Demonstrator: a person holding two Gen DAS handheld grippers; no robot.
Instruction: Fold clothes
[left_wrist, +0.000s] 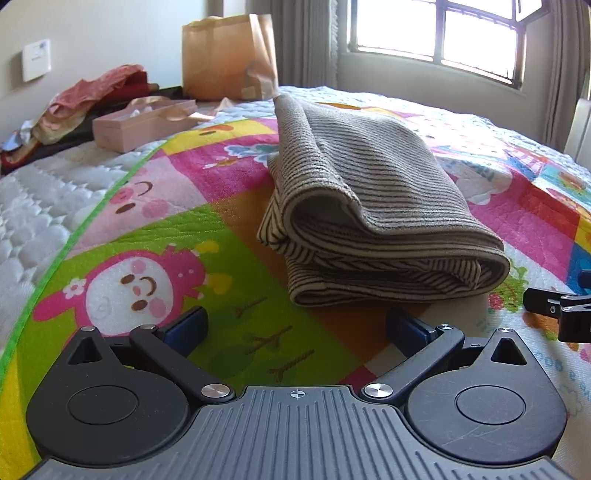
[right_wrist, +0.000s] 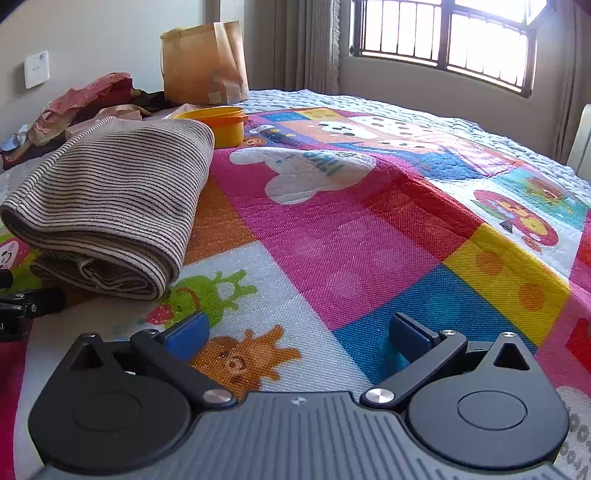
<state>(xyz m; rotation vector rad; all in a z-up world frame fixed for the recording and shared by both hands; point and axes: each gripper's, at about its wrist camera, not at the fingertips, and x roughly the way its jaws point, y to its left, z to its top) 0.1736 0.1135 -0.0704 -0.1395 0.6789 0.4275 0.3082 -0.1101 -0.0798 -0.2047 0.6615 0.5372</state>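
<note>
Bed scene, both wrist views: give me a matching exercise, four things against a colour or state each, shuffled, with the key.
Things:
1. striped garment
2. paper bag
3. round container
4. left gripper

Colour or state:
A. yellow, behind the garment
B. open, holding nothing
C. folded, lying on the colourful play mat
D. brown, standing upright at the far side of the bed

Pairs: 1-C, 2-D, 3-A, 4-B

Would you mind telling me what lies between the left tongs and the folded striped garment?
Only bare mat: the left tongs stand open just short of the striped garment, as the left wrist view shows.
</note>
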